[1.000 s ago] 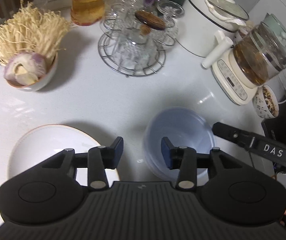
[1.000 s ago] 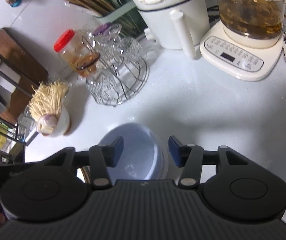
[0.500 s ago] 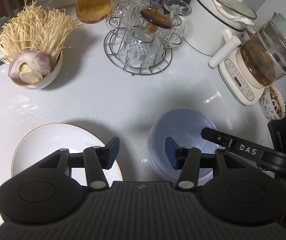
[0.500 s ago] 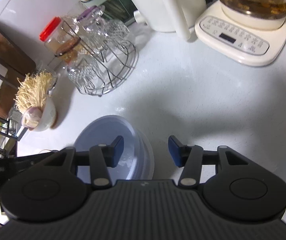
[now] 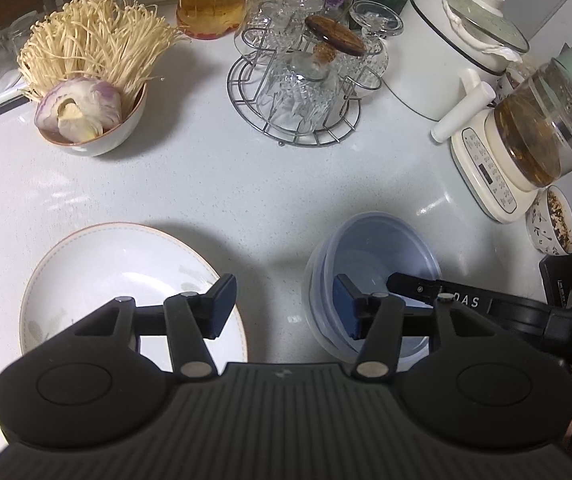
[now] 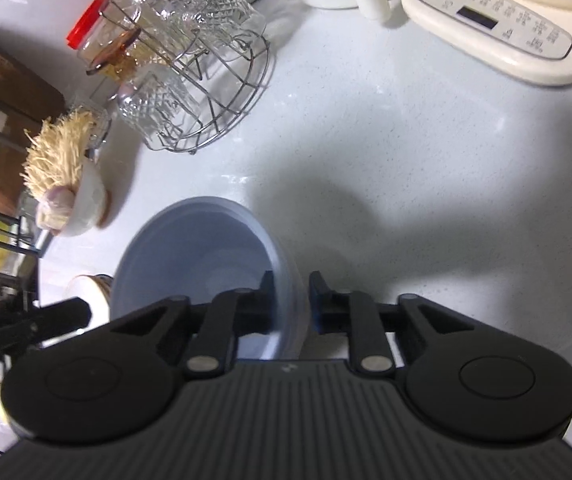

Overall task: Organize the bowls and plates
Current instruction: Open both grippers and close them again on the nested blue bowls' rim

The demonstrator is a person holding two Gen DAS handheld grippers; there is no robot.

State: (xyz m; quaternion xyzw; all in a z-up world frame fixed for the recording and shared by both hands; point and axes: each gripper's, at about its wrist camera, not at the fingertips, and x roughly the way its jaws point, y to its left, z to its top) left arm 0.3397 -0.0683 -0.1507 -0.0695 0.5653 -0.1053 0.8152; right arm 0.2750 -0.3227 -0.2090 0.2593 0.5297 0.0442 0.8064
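1. Right gripper [image 6: 290,300]: jaws clenched on the right-hand rim of the blue plastic bowl [image 6: 198,248], one pad inside the wall, one outside. A rim pinch suits a thin-walled bowl too wide to span.
2. The bowl sits on the white counter [image 6: 405,168], near centre. In the left wrist view its rim looks doubled, so it may be two nested bowls; cannot confirm.
3. Left gripper [image 5: 282,308]: released, jaws opening, nothing between them. It hovers over the bare gap between the white plate [image 5: 98,280] at near left and the bowl.
4. Judgement: the plate lies flat with its right rim under the left pad, probably the left gripper's next target; a low rim gives little to bite.
5. Edges: plate and bowl stand apart, not touching.
6. Open room: counter is bare in the middle and to the bowl's right. Far side is crowded: wire rack of glasses [image 5: 297,92], mushroom bowl [image 5: 86,120] far left, kettle base [image 5: 489,168] far right. Lift before any far move.
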